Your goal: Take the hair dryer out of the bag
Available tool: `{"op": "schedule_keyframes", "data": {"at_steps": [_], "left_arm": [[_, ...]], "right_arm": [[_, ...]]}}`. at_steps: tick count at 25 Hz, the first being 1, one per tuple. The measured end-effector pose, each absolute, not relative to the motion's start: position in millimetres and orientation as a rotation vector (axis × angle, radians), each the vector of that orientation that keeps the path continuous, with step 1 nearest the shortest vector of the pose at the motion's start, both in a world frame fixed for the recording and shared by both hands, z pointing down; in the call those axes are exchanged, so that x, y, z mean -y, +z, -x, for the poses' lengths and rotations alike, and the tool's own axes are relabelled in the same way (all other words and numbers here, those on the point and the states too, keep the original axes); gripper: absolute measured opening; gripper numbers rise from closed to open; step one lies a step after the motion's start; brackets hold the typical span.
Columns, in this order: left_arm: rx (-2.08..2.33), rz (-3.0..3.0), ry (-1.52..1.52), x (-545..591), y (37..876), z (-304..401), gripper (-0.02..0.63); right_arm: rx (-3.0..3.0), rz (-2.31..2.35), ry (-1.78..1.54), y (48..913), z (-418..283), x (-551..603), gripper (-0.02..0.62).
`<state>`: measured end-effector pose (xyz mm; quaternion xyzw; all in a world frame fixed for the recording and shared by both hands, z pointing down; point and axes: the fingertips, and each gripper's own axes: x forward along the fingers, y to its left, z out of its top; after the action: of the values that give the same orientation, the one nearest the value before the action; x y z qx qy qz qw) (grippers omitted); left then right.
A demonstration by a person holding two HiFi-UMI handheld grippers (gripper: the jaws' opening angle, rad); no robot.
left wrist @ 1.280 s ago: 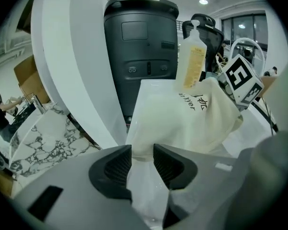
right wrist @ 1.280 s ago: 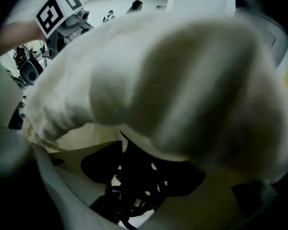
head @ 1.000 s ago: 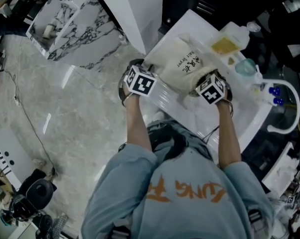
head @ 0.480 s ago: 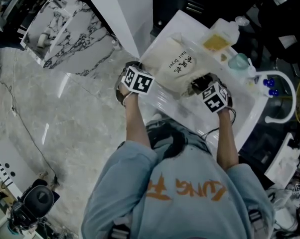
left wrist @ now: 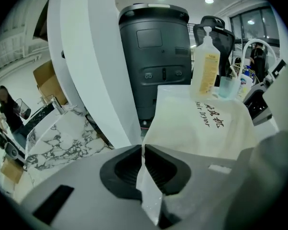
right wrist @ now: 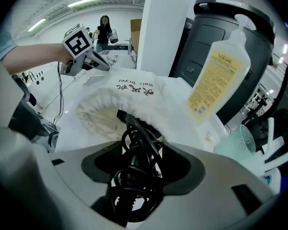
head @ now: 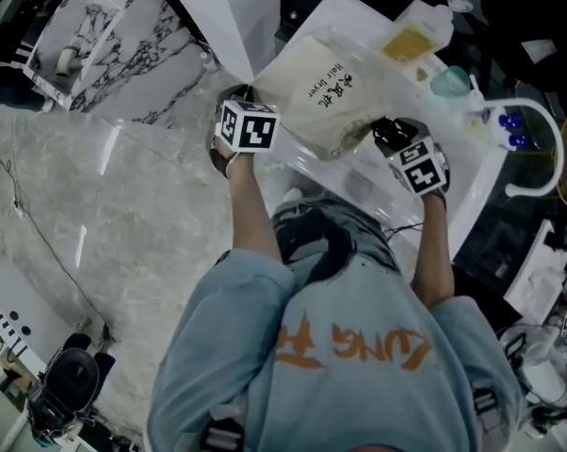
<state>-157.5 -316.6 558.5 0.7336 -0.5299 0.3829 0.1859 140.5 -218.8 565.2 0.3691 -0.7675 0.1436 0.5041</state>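
A cream cloth bag [head: 314, 88] printed "Hair Dryer" lies on the white counter [head: 359, 191]. My left gripper [head: 267, 113] is at the bag's closed corner; its jaws have just been closing and now pinch the bag's fabric edge [left wrist: 145, 176] between them. My right gripper [head: 387, 137] sits at the bag's gathered open mouth [right wrist: 102, 115], shut on the black hair dryer [right wrist: 134, 164] with its coiled cord. The dryer [head: 389, 130] shows just outside the mouth. In the right gripper view the left gripper [right wrist: 100, 63] lies beyond the bag.
A pump bottle of yellow liquid [head: 417, 34] and a teal cup [head: 450, 83] stand behind the bag. A white curved faucet [head: 538, 149] is at the right. A dark bin [left wrist: 154, 56] and a white pillar [left wrist: 91, 66] rise behind the counter. Marble floor [head: 123, 215] lies to the left.
The left jaws went from open to shut on the bag's edge. The right gripper drew back from the bag's mouth, bringing the black dryer into view.
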Motion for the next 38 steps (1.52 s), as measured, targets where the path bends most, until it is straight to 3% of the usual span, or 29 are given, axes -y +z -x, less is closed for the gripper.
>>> {"op": "schedule_keyframes", "data": {"at_steps": [10,19,25,27,28,35,38], "left_arm": [[1.587,-2.073,1.045,315,550,162,0.020],[1.664,-1.972,1.060,312,559,166,0.020],[1.679,-1.960,1.022,314,557,165,0.027],[1.666,-2.092,1.005,318,540,144,0.143],[1.655,-2.193,0.999,319,527,126,0.166],[1.459,-2.657,0.624,315,450,-16,0.147],[1.307,-2.746,0.487,301,446,-63,0.057]], "right_arm": [[1.859,-1.022,0.382,552,-152,176,0.261],[1.738,-1.051,0.061,511,-174,161,0.257],[1.671,-1.190,0.150,508,-218,157,0.256],[1.659,-1.235,0.215,514,-231,155,0.258],[1.657,-1.259,0.259,518,-237,153,0.258],[1.594,-1.386,0.524,550,-280,135,0.258],[1.555,-1.454,0.614,561,-297,129,0.258]]}}
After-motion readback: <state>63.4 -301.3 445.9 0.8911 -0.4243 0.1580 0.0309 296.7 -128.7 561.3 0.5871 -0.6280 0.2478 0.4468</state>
